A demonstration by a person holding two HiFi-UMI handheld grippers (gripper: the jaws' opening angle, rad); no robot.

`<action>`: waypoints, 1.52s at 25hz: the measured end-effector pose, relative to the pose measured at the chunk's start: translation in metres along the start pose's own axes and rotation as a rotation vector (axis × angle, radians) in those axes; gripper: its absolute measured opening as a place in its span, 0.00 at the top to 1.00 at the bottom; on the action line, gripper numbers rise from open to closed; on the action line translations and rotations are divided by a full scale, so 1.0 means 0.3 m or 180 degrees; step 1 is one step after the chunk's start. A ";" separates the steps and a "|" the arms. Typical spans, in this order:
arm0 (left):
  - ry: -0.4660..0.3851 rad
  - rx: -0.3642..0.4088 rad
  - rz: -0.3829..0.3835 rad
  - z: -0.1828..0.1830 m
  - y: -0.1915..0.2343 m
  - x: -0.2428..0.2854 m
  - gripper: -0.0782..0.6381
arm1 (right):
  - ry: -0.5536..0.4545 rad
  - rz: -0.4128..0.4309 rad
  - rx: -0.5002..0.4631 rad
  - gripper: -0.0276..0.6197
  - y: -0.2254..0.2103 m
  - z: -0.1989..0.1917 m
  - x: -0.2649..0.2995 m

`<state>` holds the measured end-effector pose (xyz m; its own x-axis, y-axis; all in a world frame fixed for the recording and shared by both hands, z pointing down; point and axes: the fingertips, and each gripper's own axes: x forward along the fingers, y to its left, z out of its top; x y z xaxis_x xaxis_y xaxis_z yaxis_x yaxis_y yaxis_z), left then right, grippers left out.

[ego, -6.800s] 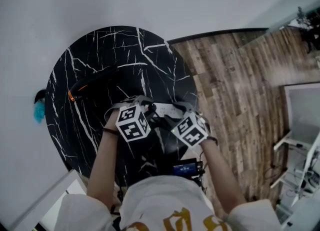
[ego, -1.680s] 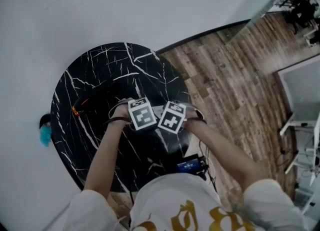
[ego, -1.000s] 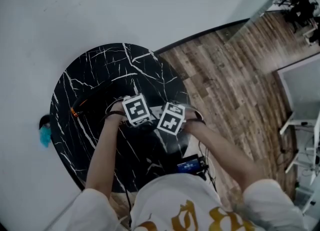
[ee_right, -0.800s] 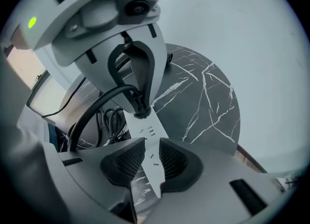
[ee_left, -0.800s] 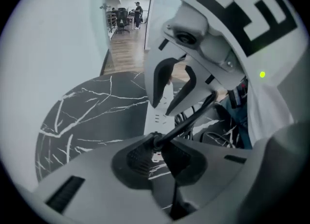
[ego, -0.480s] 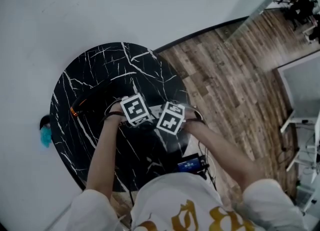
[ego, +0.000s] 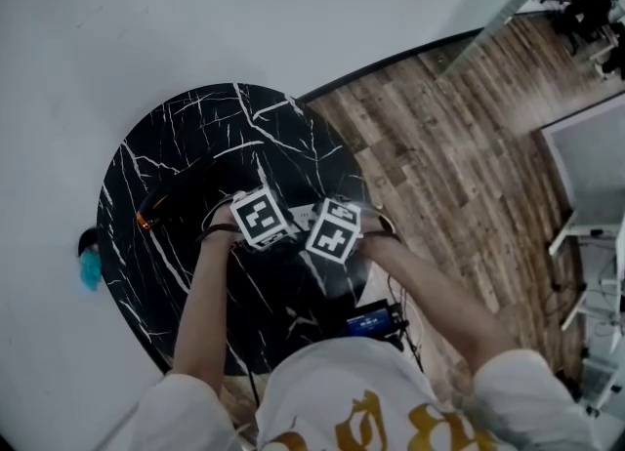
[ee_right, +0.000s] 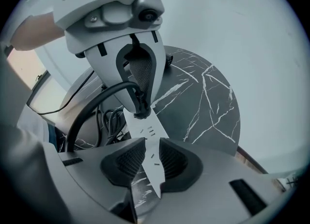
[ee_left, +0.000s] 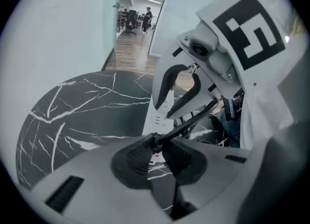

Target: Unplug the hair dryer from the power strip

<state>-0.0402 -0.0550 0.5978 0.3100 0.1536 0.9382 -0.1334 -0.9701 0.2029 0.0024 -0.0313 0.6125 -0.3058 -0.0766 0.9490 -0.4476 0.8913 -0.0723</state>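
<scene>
Head view: what looks like the hair dryer [ego: 153,211] lies left on the worktop [ego: 293,127]; left gripper view: left claw [ee_left: 156,145] pinching its black plug [ee_left: 160,137], probably ready to pull; right gripper view: right claw [ee_right: 150,152] clamped across the white power strip [ee_right: 145,131], likely steadying it.

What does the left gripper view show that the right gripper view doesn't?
Left gripper view only: a hallway with chairs, and the right gripper head-on, shut on the strip. Right gripper view only: the left gripper head-on, shut on the plug, and the cord in a wide loop. Both: strip, plug, cord, marble table.
</scene>
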 end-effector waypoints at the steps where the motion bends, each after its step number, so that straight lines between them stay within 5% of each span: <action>1: -0.0049 -0.0024 -0.0083 0.007 -0.011 0.002 0.81 | -0.0009 0.0005 0.0023 0.82 -0.001 0.000 0.000; 7: 0.0120 0.0219 0.0240 -0.002 -0.022 0.008 0.83 | -0.0036 0.0022 0.0047 0.82 -0.002 0.005 -0.003; 12: -0.0101 -0.0042 -0.0286 0.012 -0.033 0.003 0.81 | -0.0020 0.0012 0.0047 0.82 0.000 -0.007 -0.002; 16: 0.0213 0.0260 0.0075 -0.002 -0.054 0.023 0.83 | -0.0005 0.0033 0.0077 0.82 0.000 -0.004 -0.001; 18: 0.0355 0.0289 0.0025 -0.019 -0.057 0.029 0.83 | -0.0015 0.0028 0.0068 0.82 0.002 -0.003 -0.002; 23: -0.0024 0.0172 -0.0135 0.026 -0.017 0.002 0.82 | -0.0030 0.0018 0.0093 0.82 0.001 -0.004 -0.002; 28: 0.0404 0.0306 0.0030 -0.017 -0.056 0.024 0.83 | -0.0038 0.0028 0.0076 0.82 0.001 0.001 -0.001; 34: 0.0105 0.0189 -0.0102 0.012 -0.005 -0.006 0.82 | -0.0104 0.0011 0.0140 0.82 -0.004 -0.002 -0.001; 38: 0.0127 0.0288 0.0084 0.030 -0.012 -0.007 0.83 | -0.0077 0.0019 0.0184 0.82 -0.008 0.005 0.002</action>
<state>-0.0319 -0.0536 0.5927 0.2696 0.1333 0.9537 -0.0551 -0.9866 0.1535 0.0022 -0.0342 0.6128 -0.3285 -0.0828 0.9409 -0.4932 0.8646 -0.0961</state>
